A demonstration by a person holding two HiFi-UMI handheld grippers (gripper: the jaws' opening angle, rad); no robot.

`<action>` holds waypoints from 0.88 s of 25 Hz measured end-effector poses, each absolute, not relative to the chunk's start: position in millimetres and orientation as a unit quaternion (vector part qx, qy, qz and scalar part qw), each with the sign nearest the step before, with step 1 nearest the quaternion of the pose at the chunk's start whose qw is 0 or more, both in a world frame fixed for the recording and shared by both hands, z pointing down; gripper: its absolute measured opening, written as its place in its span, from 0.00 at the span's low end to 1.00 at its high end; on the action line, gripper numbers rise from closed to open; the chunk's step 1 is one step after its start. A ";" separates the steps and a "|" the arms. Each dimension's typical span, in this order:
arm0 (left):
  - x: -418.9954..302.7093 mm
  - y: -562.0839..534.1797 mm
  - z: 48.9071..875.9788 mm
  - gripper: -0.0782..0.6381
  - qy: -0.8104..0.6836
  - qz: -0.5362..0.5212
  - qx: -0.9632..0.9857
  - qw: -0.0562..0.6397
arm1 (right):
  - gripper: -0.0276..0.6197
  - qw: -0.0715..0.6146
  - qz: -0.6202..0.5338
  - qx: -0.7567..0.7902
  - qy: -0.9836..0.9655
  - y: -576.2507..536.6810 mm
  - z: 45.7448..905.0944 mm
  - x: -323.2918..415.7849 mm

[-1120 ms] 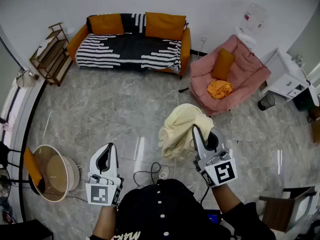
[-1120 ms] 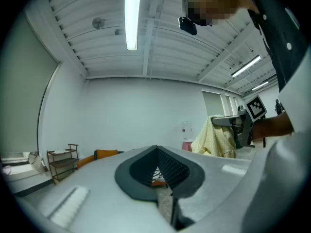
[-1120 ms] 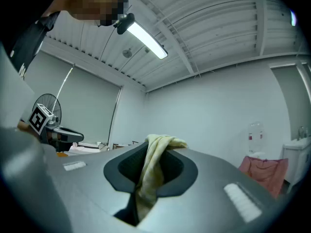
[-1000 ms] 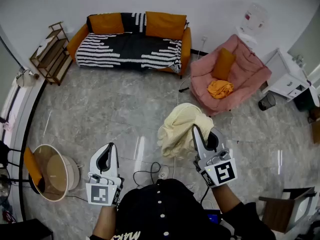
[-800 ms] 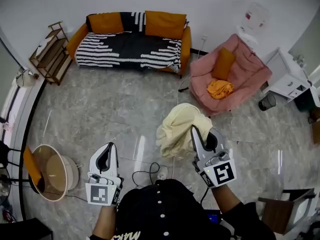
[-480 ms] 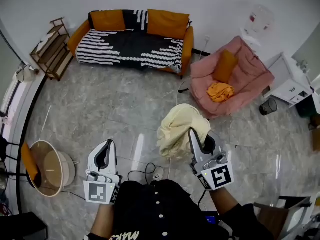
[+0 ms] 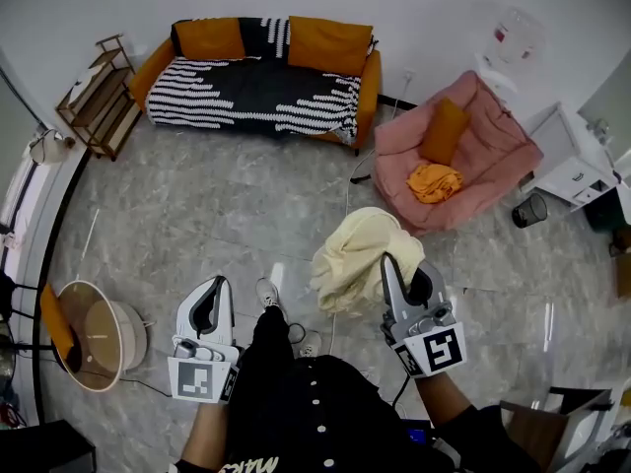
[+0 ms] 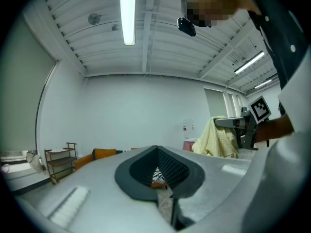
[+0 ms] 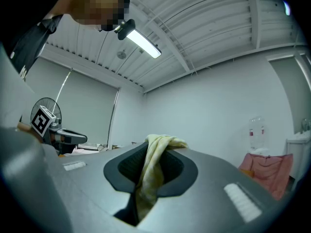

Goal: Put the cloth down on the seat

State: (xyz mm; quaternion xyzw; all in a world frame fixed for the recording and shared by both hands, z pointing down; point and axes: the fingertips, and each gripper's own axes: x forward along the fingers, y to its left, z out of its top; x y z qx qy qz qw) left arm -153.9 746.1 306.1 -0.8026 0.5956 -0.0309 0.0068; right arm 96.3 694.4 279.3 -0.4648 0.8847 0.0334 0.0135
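Observation:
My right gripper [image 7: 387,261] is shut on a pale yellow cloth [image 7: 359,253], which hangs bunched from its jaws above the grey floor. In the right gripper view the cloth [image 9: 148,178] runs up between the jaws and over the tips. My left gripper [image 7: 209,291] is held level at the lower left, shut and with nothing in it. A pink armchair [image 7: 490,141] stands ahead to the right, with an orange cushion [image 7: 442,126] and an orange cloth [image 7: 434,180] on its seat. An orange sofa [image 7: 365,87] under a black and white throw [image 7: 246,97] lines the far wall.
A wooden shelf rack [image 7: 99,92] stands at the far left and a round basket [image 7: 94,335] at the near left. At the right are a white cabinet [image 7: 572,161], a small bin [image 7: 528,208] and a water dispenser [image 7: 508,37]. A cable [image 7: 350,180] trails across the floor.
The person has stepped forward: a leg and shoe now show between the grippers. Both grippers have moved with the person. The cloth still hangs from the right gripper.

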 end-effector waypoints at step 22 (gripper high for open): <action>-167.4 569.8 301.8 0.11 0.554 -0.016 -0.833 0.007 | 0.15 0.006 0.036 -0.503 0.864 548.9 275.2 83.1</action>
